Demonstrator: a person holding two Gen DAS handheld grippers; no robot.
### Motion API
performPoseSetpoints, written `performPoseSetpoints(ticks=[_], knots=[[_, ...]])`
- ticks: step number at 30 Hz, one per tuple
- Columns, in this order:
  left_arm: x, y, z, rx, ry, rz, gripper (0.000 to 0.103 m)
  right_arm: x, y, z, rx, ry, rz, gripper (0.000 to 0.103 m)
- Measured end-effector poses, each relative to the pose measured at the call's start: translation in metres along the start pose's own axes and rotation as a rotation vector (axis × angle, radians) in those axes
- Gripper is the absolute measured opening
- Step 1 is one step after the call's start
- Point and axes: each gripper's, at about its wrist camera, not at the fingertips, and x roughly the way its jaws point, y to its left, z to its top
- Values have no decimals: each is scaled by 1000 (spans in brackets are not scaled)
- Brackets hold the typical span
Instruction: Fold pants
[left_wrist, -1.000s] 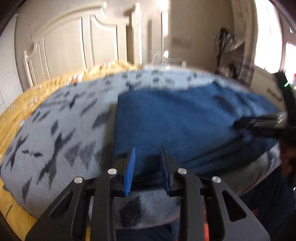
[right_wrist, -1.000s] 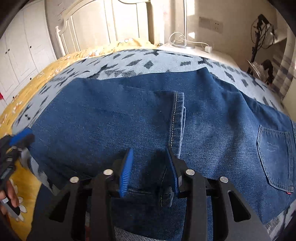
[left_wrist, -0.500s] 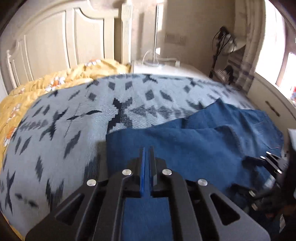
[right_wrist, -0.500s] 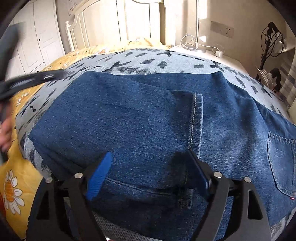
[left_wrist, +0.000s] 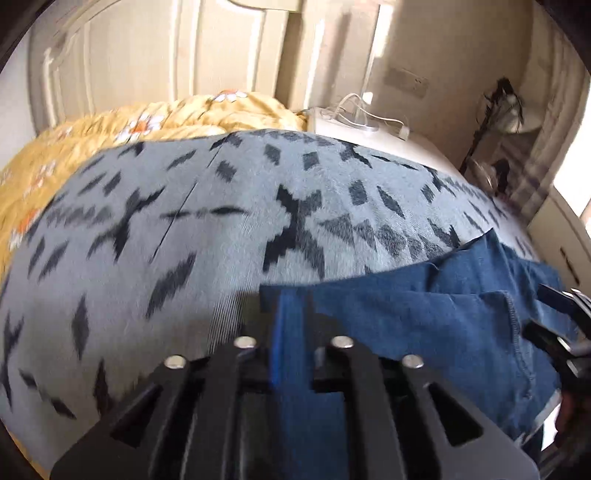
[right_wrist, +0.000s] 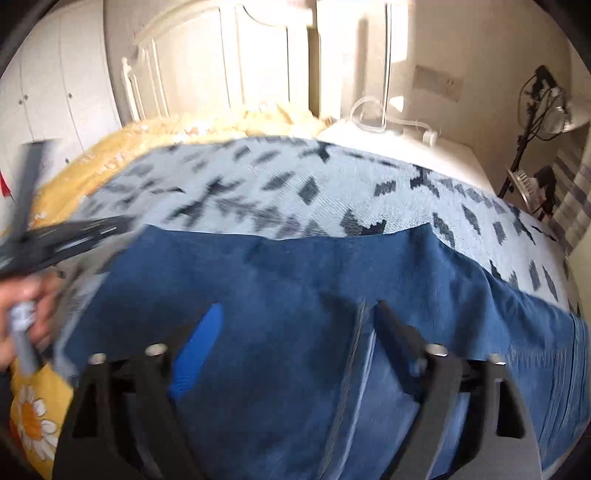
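Left gripper (left_wrist: 291, 332): jaws stood apart a second ago, now clamped on a fold of the jeans (left_wrist: 424, 314), denim pinched between the blue pads and trailing back under the camera. It has lifted and swung; far more of the grey patterned blanket (left_wrist: 221, 229) fills its view. Right gripper (right_wrist: 295, 325): jaws narrow a second ago, now spread wide over the denim (blurred, in motion). From the right wrist, the left gripper has risen at frame left. Folded leg hem sits closer to the right-hand pad.
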Motion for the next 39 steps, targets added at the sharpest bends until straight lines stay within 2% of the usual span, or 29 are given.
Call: performPoseSetpoints(ticks=[3, 5, 8, 10, 14, 16, 23, 26, 31, 33, 35, 39], knots=[[-8, 0, -32, -21, 25, -31, 22, 30, -16, 0, 2, 47, -51, 63], [-9, -8, -56, 47, 41, -15, 24, 50, -32, -10, 33, 119, -88, 57], [-21, -9, -84, 84, 22, 6, 28, 51, -45, -24, 93, 95, -36, 56], [-30, -3, -97, 53, 29, 43, 47, 48, -44, -26, 85, 89, -44, 56], [-45, 12, -119, -76, 35, -51, 48, 47, -45, -30, 89, 63, -47, 58], [-49, 14, -126, -111, 28, -76, 46, 45, -43, -32, 84, 54, -53, 58], [-51, 9, -127, -112, 43, -89, 43, 47, -45, -31, 90, 48, -49, 59], [-51, 10, -127, -124, 54, -108, 37, 47, -46, -31, 91, 49, -47, 60], [-56, 20, -125, -205, 61, -171, 23, 47, -47, -31, 93, 48, -44, 61], [-57, 24, -125, -236, 58, -194, 23, 47, -47, -31, 94, 48, -43, 61], [-52, 28, -126, -267, 90, -172, 37, 48, -47, -31, 96, 46, -40, 63], [-53, 31, -128, -282, 99, -203, 37, 48, -47, -31, 100, 45, -40, 66]])
